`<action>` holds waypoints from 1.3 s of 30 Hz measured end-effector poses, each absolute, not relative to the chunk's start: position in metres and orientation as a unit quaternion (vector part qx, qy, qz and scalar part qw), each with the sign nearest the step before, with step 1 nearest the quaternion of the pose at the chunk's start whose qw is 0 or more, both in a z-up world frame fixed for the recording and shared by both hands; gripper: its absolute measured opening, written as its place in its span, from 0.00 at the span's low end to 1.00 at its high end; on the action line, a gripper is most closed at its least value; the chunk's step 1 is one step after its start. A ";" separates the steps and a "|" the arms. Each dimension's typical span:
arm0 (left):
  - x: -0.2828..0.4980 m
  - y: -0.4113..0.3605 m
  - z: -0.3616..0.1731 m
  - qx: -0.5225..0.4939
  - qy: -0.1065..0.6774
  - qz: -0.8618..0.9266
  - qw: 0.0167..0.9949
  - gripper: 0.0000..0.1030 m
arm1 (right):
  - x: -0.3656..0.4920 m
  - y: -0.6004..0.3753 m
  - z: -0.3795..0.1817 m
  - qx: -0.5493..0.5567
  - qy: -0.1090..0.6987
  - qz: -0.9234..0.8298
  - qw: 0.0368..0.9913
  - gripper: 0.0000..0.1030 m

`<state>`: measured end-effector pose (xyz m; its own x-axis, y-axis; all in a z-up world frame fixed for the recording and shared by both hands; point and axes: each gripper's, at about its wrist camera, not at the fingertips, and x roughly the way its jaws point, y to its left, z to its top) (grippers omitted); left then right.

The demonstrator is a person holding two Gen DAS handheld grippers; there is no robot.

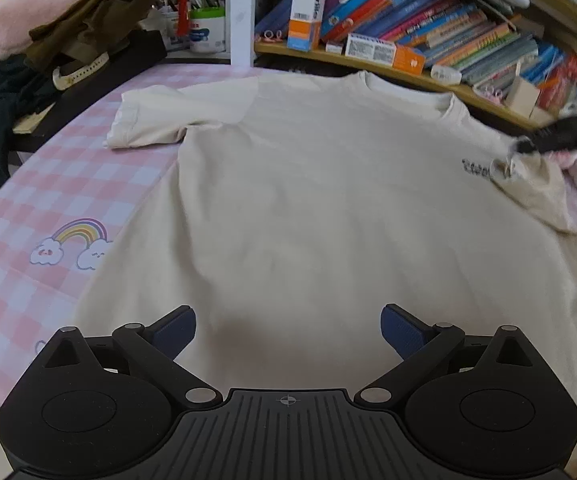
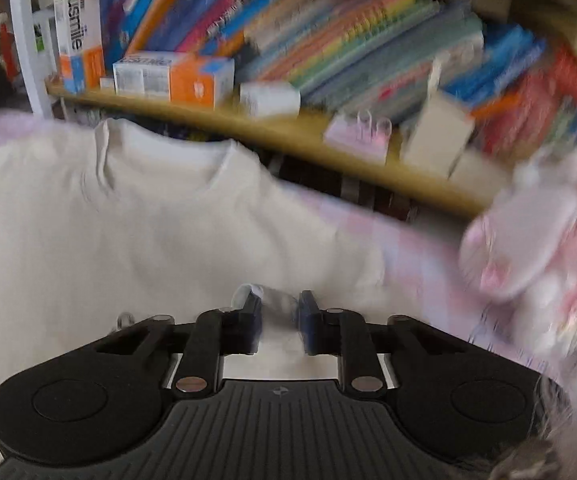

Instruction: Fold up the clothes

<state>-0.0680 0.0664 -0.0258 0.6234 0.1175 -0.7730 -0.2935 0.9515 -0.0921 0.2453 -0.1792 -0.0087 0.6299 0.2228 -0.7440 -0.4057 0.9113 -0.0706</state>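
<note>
While the left gripper (image 1: 288,330) is hovering wide open above the cream T-shirt (image 1: 308,200), the right gripper (image 2: 279,314) is pinching its sleeve fabric between nearly closed fingers.

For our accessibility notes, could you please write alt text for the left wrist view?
A cream T-shirt lies spread on a pink checked tablecloth, with the open left gripper hovering over its lower part. At the right edge, the right gripper pinches the shirt's sleeve, and a bookshelf runs behind.
</note>
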 end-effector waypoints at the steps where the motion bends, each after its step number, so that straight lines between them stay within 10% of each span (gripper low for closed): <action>1: -0.067 0.067 -0.027 -0.109 0.420 0.113 0.894 0.97 | 0.239 -0.189 -0.007 -0.100 0.390 0.177 0.898 0.14; 12: -0.050 0.062 -0.033 -0.111 0.426 0.089 0.893 0.97 | 0.177 -0.271 -0.002 -0.073 0.414 0.145 0.895 0.13; 15: -0.047 0.058 -0.034 -0.106 0.429 0.080 0.894 0.97 | 0.174 -0.276 -0.005 -0.108 0.416 0.136 0.893 0.41; 21: -0.048 0.058 -0.034 -0.108 0.432 0.078 0.892 0.97 | 0.171 -0.244 -0.001 -0.255 0.355 0.188 0.879 0.42; 25: -0.052 0.062 -0.035 -0.114 0.432 0.085 0.891 0.97 | 0.175 -0.216 -0.013 -0.355 0.357 0.239 0.831 0.24; 26: -0.053 0.064 -0.035 -0.116 0.431 0.088 0.890 0.97 | 0.180 -0.211 -0.016 -0.363 0.372 0.249 0.817 0.04; 34: -0.067 0.089 -0.035 -0.141 0.428 0.129 0.883 0.97 | 0.225 -0.163 0.048 -0.116 0.302 0.282 0.903 0.03; 35: -0.068 0.091 -0.034 -0.144 0.426 0.131 0.884 0.97 | 0.231 -0.154 0.051 -0.083 0.300 0.288 0.905 0.20; 36: -0.069 0.092 -0.033 -0.147 0.423 0.133 0.884 0.97 | 0.236 -0.144 0.049 -0.082 0.312 0.289 0.901 0.60; 39: -0.072 0.095 -0.033 -0.148 0.418 0.133 0.886 0.97 | 0.232 -0.131 0.043 -0.107 0.311 0.280 0.902 0.71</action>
<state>-0.0718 0.0950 -0.0335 0.6151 0.1109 -0.7806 -0.3590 0.9209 -0.1521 0.2323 -0.1310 0.0434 0.6508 0.4375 -0.6205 -0.5711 0.8207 -0.0202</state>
